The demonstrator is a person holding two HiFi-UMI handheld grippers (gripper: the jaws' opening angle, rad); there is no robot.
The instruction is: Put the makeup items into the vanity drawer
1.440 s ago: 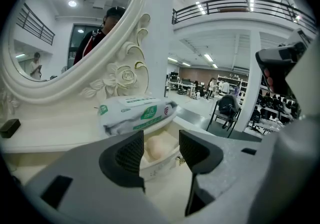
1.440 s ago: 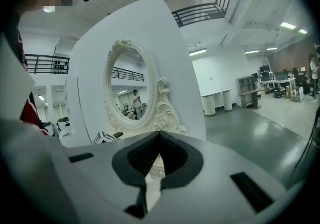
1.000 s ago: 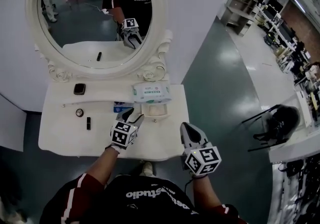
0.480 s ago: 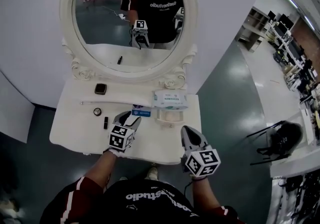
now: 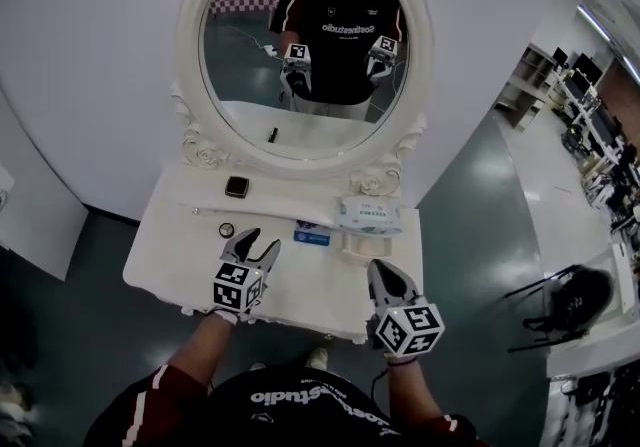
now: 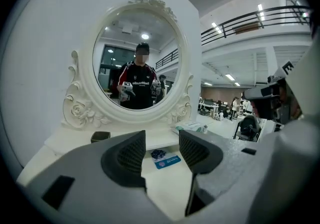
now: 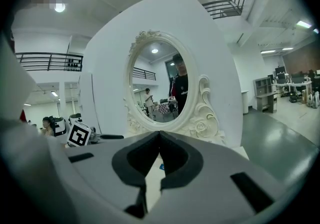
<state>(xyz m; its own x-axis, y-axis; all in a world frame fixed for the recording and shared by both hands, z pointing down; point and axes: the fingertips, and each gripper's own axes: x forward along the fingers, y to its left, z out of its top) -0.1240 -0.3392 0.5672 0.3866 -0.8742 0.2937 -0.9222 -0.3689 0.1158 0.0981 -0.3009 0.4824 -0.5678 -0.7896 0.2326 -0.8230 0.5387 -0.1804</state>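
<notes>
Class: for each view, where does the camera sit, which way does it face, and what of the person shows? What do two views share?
Head view: on the head, facing down at the vanity table; forearms, left gripper and right gripper show.
Left gripper view: on the left gripper, facing the mirror past open jaws.
Right gripper view: on the right gripper, facing the mirror obliquely, jaws shut.
Shared: both gripper views frame the mirror.

Left gripper (image 5: 259,243) now farther from blue packet (image 5: 312,235).
</notes>
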